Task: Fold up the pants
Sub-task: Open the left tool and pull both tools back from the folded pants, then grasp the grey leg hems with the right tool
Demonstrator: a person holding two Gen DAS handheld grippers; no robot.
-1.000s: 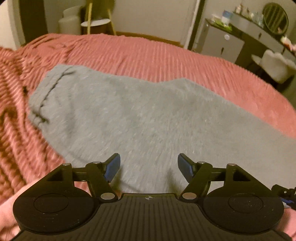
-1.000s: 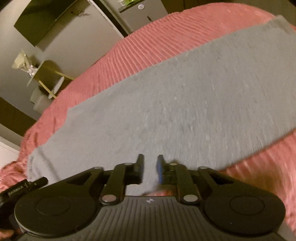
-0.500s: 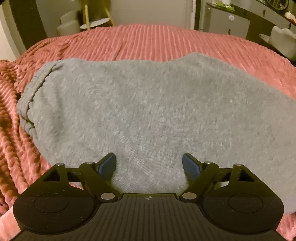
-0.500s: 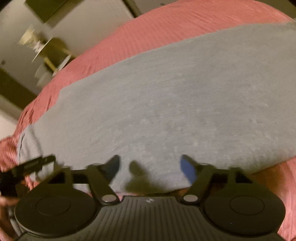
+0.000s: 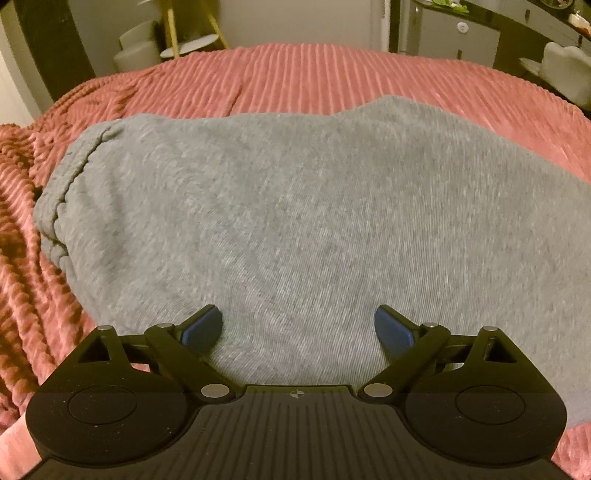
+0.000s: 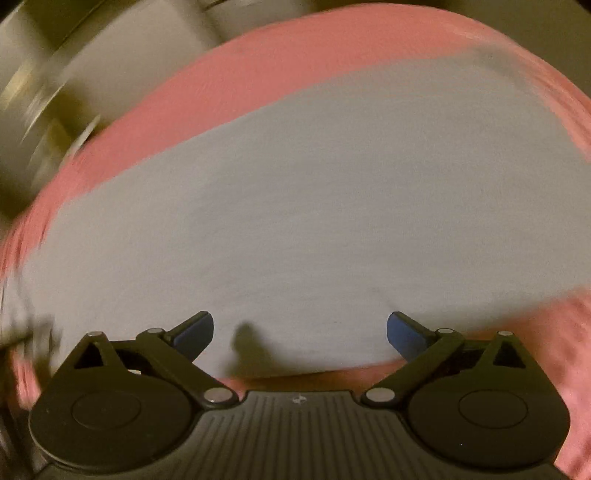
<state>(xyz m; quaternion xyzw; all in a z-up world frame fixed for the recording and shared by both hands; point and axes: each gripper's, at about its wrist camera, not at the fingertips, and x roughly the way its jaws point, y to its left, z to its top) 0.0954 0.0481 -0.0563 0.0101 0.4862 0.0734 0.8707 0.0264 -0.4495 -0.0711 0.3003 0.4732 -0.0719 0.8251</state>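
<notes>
Grey pants (image 5: 295, 206) lie flat on a pink ribbed bedspread (image 5: 314, 77), with the gathered waistband (image 5: 62, 199) at the left in the left wrist view. My left gripper (image 5: 298, 326) is open and empty, just over the near edge of the pants. In the blurred right wrist view the pants (image 6: 314, 206) stretch across the bedspread (image 6: 240, 70). My right gripper (image 6: 300, 332) is open and empty over the pants' near edge.
Beyond the bed, a round side table with yellow legs (image 5: 192, 37) stands at the far left. A grey cabinet (image 5: 454, 33) and a white chair (image 5: 565, 70) stand at the far right. The bedspread is rumpled at the left (image 5: 22, 258).
My right gripper has opened wide from nearly shut and keeps moving, blurring its view. My left gripper has opened wider and moved in lower over the pants.
</notes>
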